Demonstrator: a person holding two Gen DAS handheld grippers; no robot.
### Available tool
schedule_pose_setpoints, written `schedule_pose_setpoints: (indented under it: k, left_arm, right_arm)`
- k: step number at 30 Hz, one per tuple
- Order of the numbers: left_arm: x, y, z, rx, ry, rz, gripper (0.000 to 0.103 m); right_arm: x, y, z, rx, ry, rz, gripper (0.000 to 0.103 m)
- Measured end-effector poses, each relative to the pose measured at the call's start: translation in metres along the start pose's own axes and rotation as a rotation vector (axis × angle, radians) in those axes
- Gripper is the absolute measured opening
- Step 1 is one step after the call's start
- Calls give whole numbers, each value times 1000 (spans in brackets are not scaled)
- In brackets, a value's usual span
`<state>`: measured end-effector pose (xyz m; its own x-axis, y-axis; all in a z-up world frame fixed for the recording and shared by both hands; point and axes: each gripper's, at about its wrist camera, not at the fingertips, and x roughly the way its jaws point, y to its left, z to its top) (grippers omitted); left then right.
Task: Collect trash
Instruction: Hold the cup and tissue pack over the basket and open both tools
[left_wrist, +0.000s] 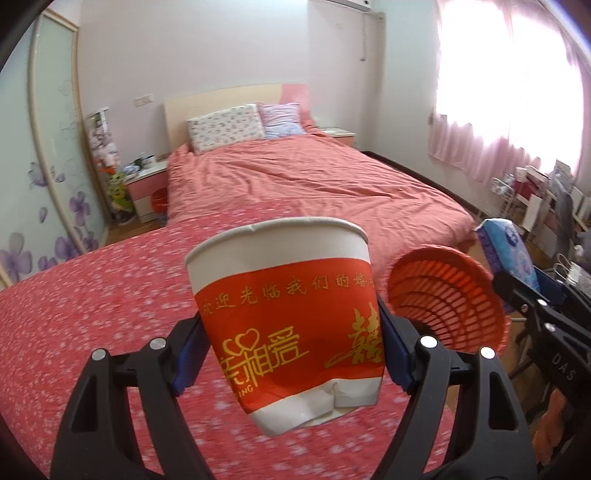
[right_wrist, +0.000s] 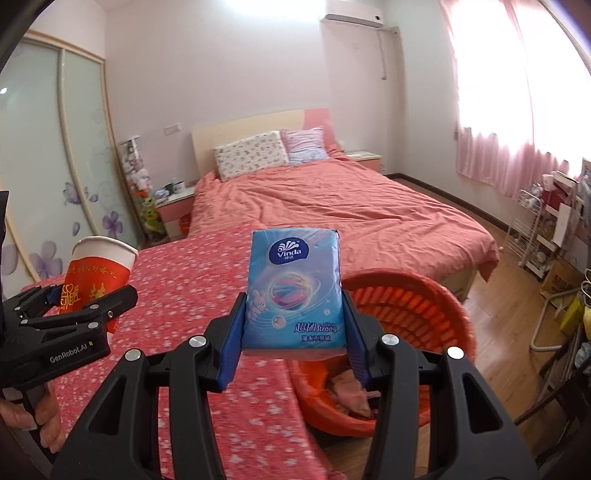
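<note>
Carrying step: left gripper (left_wrist: 291, 350) clamps the red-and-white paper cup (left_wrist: 284, 314), right gripper (right_wrist: 293, 332) the blue tissue pack (right_wrist: 293, 288); next, release into the orange slatted plastic basket (right_wrist: 424, 314) at four o'clock.

Red-banded white paper cup (left_wrist: 284, 321), blue tissue pack (right_wrist: 294, 291), orange basket (right_wrist: 399, 332).

This is a home bedroom: a bed (right_wrist: 332, 206) with pillows (right_wrist: 251, 153), a nightstand (right_wrist: 173, 210), a sliding wardrobe (right_wrist: 48, 155) and pink curtains (right_wrist: 517, 122).
</note>
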<state>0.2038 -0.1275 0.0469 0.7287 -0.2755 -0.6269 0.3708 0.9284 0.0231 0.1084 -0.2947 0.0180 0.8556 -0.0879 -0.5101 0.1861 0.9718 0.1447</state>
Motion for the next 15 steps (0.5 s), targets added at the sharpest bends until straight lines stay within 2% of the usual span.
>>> schedule_pose_setpoints:
  k: [15]
  left_arm:
    - [51, -102, 3, 70, 24, -202, 77]
  right_arm:
    - [23, -70, -6, 133, 20, -61, 49]
